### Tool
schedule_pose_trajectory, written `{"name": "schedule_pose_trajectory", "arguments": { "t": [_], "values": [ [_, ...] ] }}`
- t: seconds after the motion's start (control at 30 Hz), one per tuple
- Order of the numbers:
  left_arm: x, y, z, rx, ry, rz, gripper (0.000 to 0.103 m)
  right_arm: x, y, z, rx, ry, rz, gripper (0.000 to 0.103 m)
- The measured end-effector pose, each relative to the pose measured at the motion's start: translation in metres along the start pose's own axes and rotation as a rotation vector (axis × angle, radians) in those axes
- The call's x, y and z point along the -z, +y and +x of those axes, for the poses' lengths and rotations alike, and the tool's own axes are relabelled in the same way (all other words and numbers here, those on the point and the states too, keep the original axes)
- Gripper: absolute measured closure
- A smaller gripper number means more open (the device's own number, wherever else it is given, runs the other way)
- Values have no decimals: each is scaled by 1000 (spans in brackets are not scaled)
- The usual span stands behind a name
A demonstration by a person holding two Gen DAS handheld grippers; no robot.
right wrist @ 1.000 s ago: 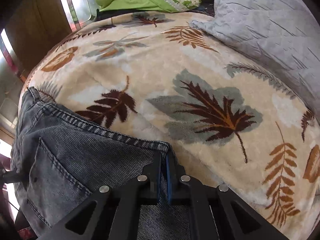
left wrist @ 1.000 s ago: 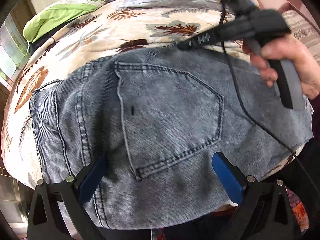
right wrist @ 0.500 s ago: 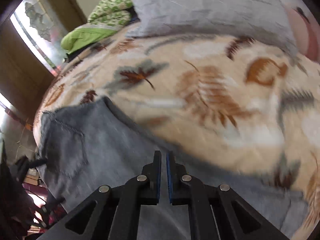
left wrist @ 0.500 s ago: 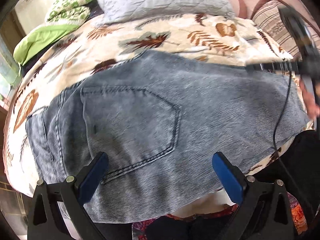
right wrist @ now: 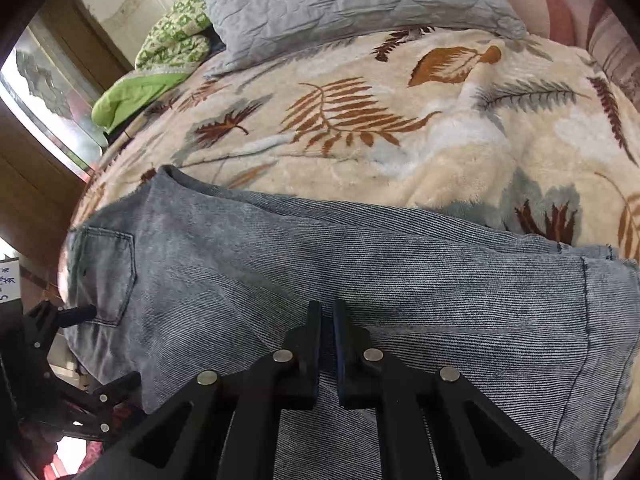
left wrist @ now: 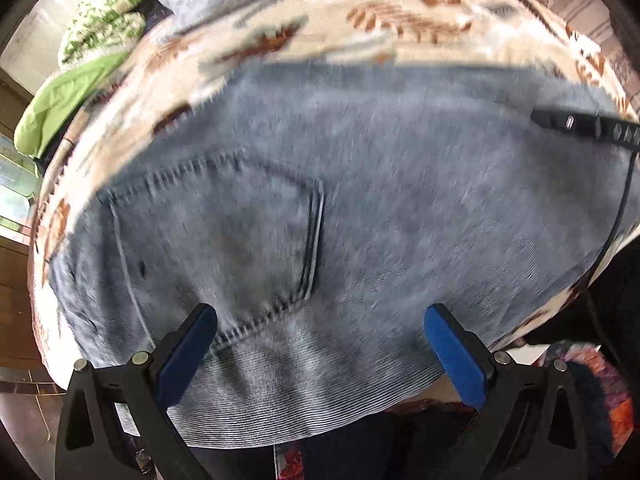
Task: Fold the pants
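Observation:
Grey-blue jeans (right wrist: 360,272) lie flat along the bed's near edge, waist at the left and leg hem (right wrist: 600,260) at the right. One back pocket (left wrist: 224,240) faces up. My right gripper (right wrist: 327,320) is shut, low over the middle of the leg, with no cloth visible between its pads. In the left wrist view the right gripper (left wrist: 580,124) shows at the right edge. My left gripper (left wrist: 320,344) hangs open over the seat just below the pocket, holding nothing. The right wrist view shows the left gripper (right wrist: 98,350) beside the pocket (right wrist: 108,276).
The jeans rest on a cream leaf-print blanket (right wrist: 400,140). At the far side are a grey quilted pillow (right wrist: 352,4), a green bedding bundle (right wrist: 140,92) and a pink pillow (right wrist: 548,4). A window (right wrist: 44,80) stands at the left. The bed edge runs just under the grippers.
My right gripper, still shut, swept from the waistband corner rightward along the leg. The left gripper shifted sideways, still open above the seat, and the pocket drifted left in its view.

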State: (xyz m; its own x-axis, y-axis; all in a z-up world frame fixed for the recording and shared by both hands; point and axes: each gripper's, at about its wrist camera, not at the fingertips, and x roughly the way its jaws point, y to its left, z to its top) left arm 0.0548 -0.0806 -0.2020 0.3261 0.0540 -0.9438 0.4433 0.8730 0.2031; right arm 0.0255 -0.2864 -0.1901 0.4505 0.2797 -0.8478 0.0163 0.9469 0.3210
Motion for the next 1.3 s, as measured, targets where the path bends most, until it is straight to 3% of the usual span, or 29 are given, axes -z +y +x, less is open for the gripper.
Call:
{"name": "schedule_pose_trajectory", "arguments": {
  "t": [0.17, 0.27, 0.37, 0.5, 0.9, 1.17, 1.3],
  "values": [
    [-31, -15, -26, 10, -74, -15, 0, -4, -5, -15, 24, -70, 7, 95],
    [-46, -23, -16, 79, -27, -50, 0, -7, -14, -28, -10, -106, 25, 95],
    [-51, -31, 8, 106, 47, -93, 0, -6, -21, -26, 32, -83, 26, 95],
    [-51, -41, 33, 105, 98, -117, 0, -2, -29, -17, 55, -33, 11, 95],
    [-39, -46, 33, 112, 38, -100, 0, -4, -43, -5, -11, 5, 52, 95],
    [-47, -42, 33, 131, 108, -57, 0, 1, -33, -19, 57, -53, -5, 95],
    [-46, -43, 28, 121, 130, -73, 0, 8, -36, -40, 36, -106, 8, 95]
  ]
}}
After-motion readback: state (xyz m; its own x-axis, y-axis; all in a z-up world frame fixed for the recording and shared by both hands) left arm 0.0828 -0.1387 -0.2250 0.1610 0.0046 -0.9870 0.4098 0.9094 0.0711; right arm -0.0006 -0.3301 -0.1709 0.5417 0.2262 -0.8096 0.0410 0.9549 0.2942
